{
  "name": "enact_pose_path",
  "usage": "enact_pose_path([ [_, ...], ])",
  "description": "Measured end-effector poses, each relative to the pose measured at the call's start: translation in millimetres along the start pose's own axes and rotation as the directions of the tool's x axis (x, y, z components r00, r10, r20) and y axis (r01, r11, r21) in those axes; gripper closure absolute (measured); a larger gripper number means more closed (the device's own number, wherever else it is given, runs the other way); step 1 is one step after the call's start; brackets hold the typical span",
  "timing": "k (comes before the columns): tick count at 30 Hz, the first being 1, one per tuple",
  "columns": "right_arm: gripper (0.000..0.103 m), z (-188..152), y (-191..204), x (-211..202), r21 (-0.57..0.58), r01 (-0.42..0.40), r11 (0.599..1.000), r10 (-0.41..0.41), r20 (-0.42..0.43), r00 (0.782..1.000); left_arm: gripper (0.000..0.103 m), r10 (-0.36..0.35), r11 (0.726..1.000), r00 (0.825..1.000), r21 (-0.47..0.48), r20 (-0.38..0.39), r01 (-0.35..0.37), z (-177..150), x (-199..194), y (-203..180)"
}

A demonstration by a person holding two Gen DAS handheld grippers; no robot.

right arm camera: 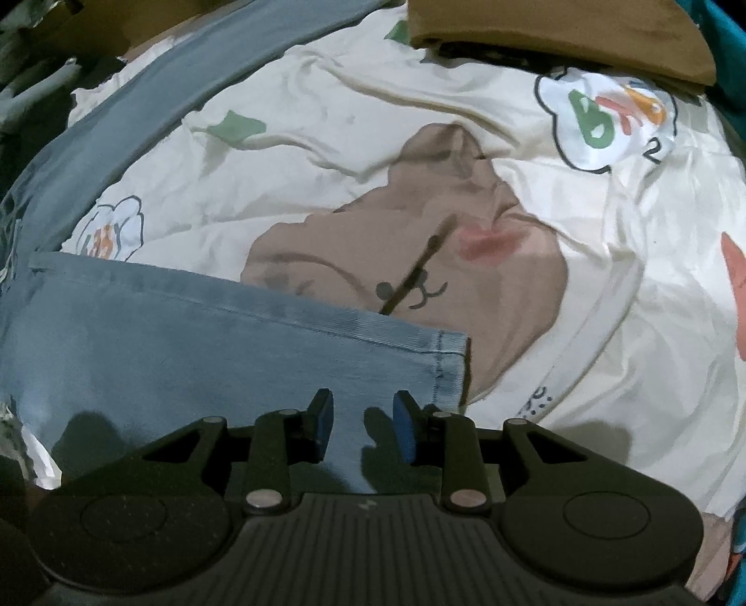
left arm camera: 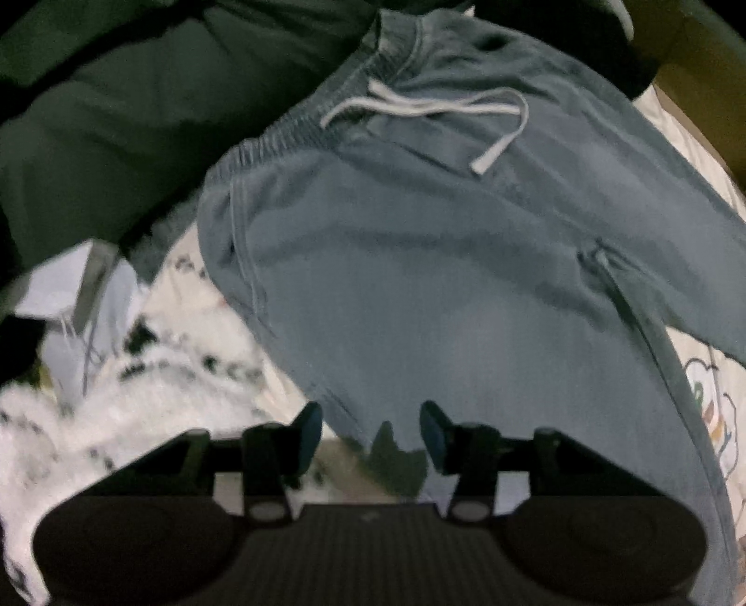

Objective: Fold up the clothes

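Note:
A pair of blue-grey sweatpants (left arm camera: 419, 261) lies spread on the bed, waistband and white drawstring (left arm camera: 419, 107) toward the top of the left wrist view. My left gripper (left arm camera: 370, 431) hovers over the lower left edge of the pants, its jaws apart and nothing pinched between the blue pads (left arm camera: 310, 426). In the right wrist view a pant leg (right arm camera: 186, 335) runs in from the left and ends at a stitched hem (right arm camera: 450, 368). My right gripper (right arm camera: 363, 422) stands over that leg near the hem, jaws apart, casting finger shadows on the flat fabric.
A dark green garment (left arm camera: 116, 116) lies upper left of the pants. White fuzzy fabric with black specks (left arm camera: 140, 382) and a pale blue item (left arm camera: 70, 289) sit at the left. The cream cartoon-print sheet (right arm camera: 606, 279) covers the bed. A brown folded cloth (right arm camera: 559, 32) lies at the far edge.

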State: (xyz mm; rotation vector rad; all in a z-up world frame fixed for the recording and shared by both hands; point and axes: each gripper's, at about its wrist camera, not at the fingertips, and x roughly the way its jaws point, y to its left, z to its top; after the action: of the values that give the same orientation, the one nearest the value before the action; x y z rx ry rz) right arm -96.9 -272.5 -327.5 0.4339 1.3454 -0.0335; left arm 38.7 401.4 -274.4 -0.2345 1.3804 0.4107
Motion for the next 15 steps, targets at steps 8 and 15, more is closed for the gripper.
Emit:
enact_pose_path([
  [8,0.068,-2,9,13,-0.019,-0.012,1.0,0.011,-0.029,1.0,0.051,-0.043,0.998,0.999,-0.042,-0.021,0.042,-22,19,-1],
  [15,0.068,4,10,17,-0.028,-0.007,1.0,0.006,-0.041,0.999,0.051,-0.086,0.985,0.994,-0.155,-0.061,0.076,-29,45,8],
])
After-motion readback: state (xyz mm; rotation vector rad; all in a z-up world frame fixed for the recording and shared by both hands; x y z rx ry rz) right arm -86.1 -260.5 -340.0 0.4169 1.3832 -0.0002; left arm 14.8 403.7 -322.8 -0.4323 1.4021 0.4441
